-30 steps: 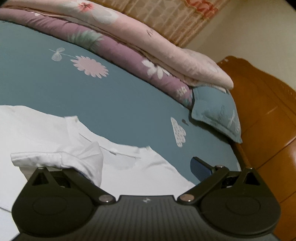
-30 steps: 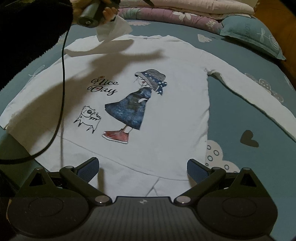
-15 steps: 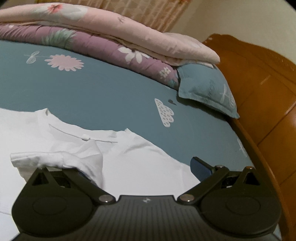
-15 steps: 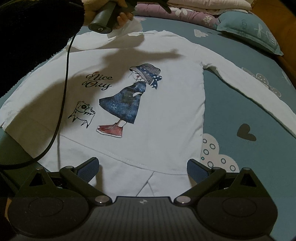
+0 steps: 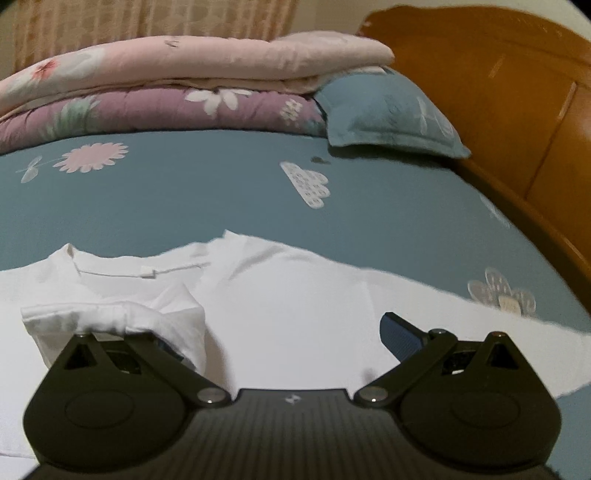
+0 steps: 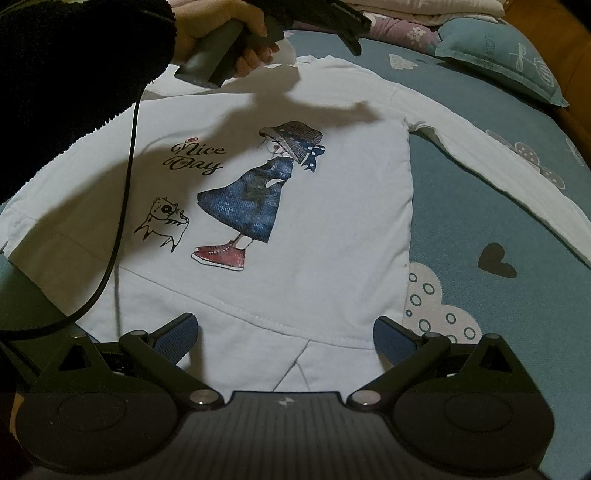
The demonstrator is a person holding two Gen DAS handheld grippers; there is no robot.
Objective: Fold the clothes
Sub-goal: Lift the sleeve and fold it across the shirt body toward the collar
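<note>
A: Item one, left gripper [image 5: 280, 334]. State?

B: Jaws spread wide. A bunch of white cloth [image 5: 122, 314] is draped over the left finger; the right finger [image 5: 400, 334] is bare. Cloth hangs on it, not pinched. It sits near the collar [image 5: 147, 271].

A: Item two, right gripper [image 6: 284, 332].

B: Released, both fingers apart, nothing between them. It hovers at the hem, at 6 o'clock of the shirt [image 6: 332, 229].

A: The shirt itself?

B: White, long-sleeved, printed girl and cat on the front. Lies flat, face up, on the blue bedsheet [image 6: 480, 206]. One sleeve [image 6: 498, 173] runs out toward 3 o'clock.

A: Handling?

B: By the look, light, soft, limp; it will sag and crease, not hold shape. Best taken at seams: shoulder, cuff or hem corner, pinching both layers.

A: Hand pose?

B: Seen from the right wrist, the left hand [image 6: 221, 27] grips its handle at 11 o'clock, dark fuzzy sleeve [image 6: 74, 74] above, cable [image 6: 125, 184] trailing down across the cloth.

A: Surroundings?

B: Folded quilts [image 5: 166, 92] and a pillow [image 5: 388, 114] at 12 o'clock, wooden headboard [image 5: 498, 74] at 2.
</note>
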